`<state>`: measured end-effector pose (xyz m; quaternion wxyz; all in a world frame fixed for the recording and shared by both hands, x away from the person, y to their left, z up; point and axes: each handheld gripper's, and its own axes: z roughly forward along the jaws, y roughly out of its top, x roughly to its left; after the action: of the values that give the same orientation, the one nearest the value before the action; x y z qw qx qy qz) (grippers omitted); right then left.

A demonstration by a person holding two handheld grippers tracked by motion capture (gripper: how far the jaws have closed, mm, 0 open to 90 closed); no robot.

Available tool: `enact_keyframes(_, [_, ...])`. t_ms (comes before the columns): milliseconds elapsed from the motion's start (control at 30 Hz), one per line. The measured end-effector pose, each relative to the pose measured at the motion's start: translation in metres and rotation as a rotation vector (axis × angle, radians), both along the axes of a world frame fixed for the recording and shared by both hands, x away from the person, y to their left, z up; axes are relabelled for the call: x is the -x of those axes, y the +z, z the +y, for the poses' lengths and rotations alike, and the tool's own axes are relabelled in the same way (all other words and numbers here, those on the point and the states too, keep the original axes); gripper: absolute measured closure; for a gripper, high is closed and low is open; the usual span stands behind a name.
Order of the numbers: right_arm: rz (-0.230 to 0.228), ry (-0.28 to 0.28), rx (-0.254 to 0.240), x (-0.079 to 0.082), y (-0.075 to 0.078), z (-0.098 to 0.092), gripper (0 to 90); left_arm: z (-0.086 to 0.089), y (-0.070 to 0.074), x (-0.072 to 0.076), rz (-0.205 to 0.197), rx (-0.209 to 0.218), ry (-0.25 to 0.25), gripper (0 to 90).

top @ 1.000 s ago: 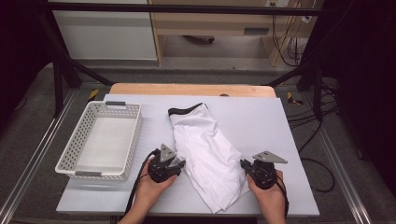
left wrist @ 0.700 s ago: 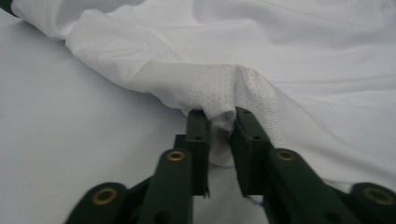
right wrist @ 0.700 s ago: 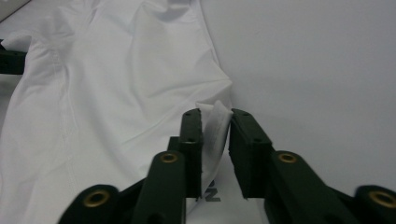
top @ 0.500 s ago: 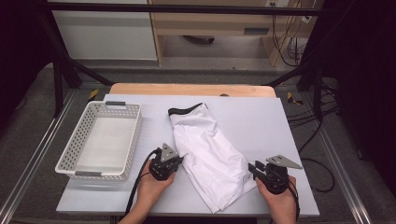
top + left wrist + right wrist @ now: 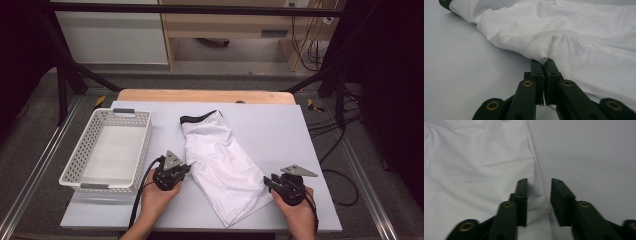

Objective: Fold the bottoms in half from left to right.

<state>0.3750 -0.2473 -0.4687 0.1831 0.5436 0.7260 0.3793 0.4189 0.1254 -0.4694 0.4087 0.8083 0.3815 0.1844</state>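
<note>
White cloth is what I'm working: a shirt lying slantwise across the middle of the desk, its hem corner at the near edge, its dark collar toward the far edge.

Nearest me, my right gripper sits by the desk's near right corner, at the shirt's lower right edge. In the right gripper view its jaws stand apart with a folded bit of hem between them; they have just been closing, and the pads do not press the cloth yet.

My left gripper is a little farther in, at the shirt's left edge. In the left gripper view its jaws are clamped tight on a pinch of mesh fabric, which puckers up at the tips.

Left of that hand, along the desk's left edge, stands a white perforated basket with grey handles. Its floor shows bare; the shirt lies wholly outside it, just beside its right wall.

Beyond the far edge I see a wooden strip.
</note>
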Motion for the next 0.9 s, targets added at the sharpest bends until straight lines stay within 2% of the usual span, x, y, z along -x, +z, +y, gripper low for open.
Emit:
enact_keyframes(100, [0.031,0.023,0.009,0.000,-0.001,0.003,87.2,0.001,-0.002,0.001,0.004,-0.002,0.001,87.6])
enact_keyframes(200, [0.037,0.033,0.012,0.005,0.002,0.004,88.3,0.006,0.001,0.002,0.002,0.007,0.005,87.6])
enact_keyframes(333, [0.014,0.030,0.010,0.016,0.007,0.001,88.6,0.010,0.003,-0.001,-0.014,0.010,0.014,87.6])
enact_keyframes(400, [0.034,0.034,0.014,0.015,0.002,0.000,88.6,0.011,0.001,-0.003,-0.006,0.010,0.013,87.5])
enact_keyframes(467, [0.060,0.044,-0.014,0.014,-0.001,0.000,88.7,0.011,-0.001,-0.004,-0.001,0.004,0.012,87.5])
enact_keyframes(500, [0.062,0.048,-0.024,0.014,-0.001,0.000,88.7,0.012,-0.001,-0.004,0.002,0.004,0.013,87.5])
enact_keyframes(600, [0.052,0.063,-0.012,0.019,0.002,0.001,88.4,0.015,0.000,-0.004,-0.005,0.004,0.026,87.6])
enact_keyframes(667, [0.051,0.085,0.002,0.025,0.001,0.002,87.4,0.018,0.001,-0.004,-0.022,0.003,0.039,87.7])
enact_keyframes(733, [0.057,0.090,0.009,0.031,-0.002,0.002,83.6,0.019,0.002,-0.005,-0.020,0.005,0.036,87.6])
enact_keyframes(800, [0.049,0.086,-0.003,0.035,-0.001,-0.001,78.7,0.020,0.001,-0.007,-0.023,0.003,0.037,87.5])
enact_keyframes(900, [-0.007,0.076,-0.015,0.035,0.003,-0.003,68.7,0.022,-0.001,-0.008,-0.024,0.000,0.041,87.0])
